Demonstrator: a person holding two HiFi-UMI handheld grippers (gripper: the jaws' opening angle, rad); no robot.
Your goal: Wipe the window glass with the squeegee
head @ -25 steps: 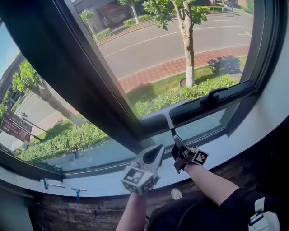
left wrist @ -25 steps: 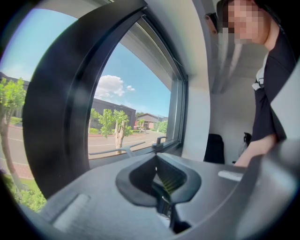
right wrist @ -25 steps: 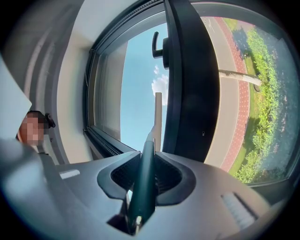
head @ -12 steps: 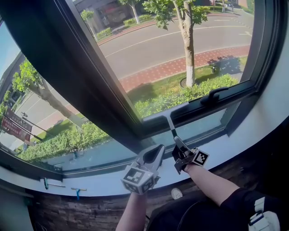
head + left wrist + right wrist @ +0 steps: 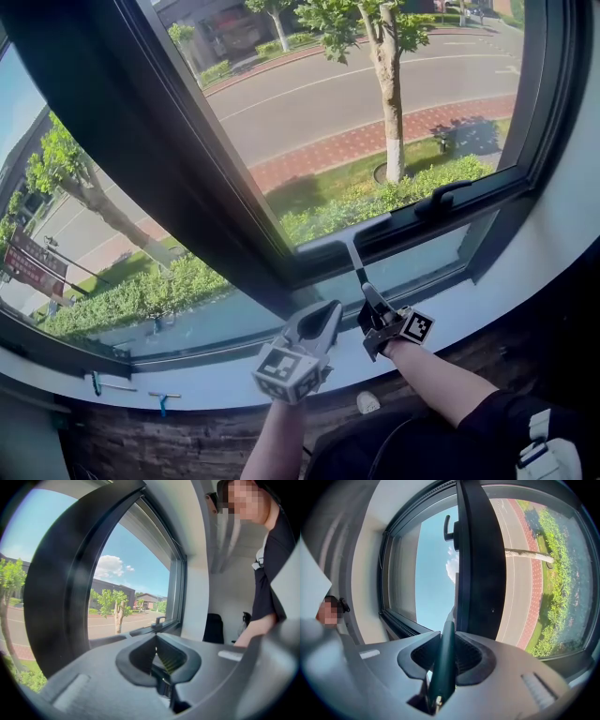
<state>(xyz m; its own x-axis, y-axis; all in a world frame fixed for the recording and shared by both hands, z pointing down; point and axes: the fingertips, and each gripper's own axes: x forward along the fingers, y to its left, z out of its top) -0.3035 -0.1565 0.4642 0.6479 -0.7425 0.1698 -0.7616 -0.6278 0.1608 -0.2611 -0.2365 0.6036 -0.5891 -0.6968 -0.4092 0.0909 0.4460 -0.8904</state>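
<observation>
Nearest to me, my left gripper (image 5: 322,316) is hovering just above the window sill (image 5: 497,295), its fingers pressed together on nothing. I am holding it aside, I think, because wiping needs only one hand.

Just beside it, my right gripper (image 5: 368,298) is doing the work. Its fingers are pinching the dark handle of the squeegee (image 5: 353,255), which is running up between them and out past the tips. I am gripping it low on the handle, probably for reach and so I can lean the blade into the pane.

Beyond the fingers, the pale blade is lying across the very bottom of the window glass (image 5: 375,103), right against the dark lower rail (image 5: 412,230), close to the window handle (image 5: 444,199). From where the blade is sitting, I judge this stroke is at the foot of the pane.

Far to my left on the sill, two small tools (image 5: 160,398) are lying well apart from my hands, out of the way. Through the glass, the tree and road are showing clearly.
</observation>
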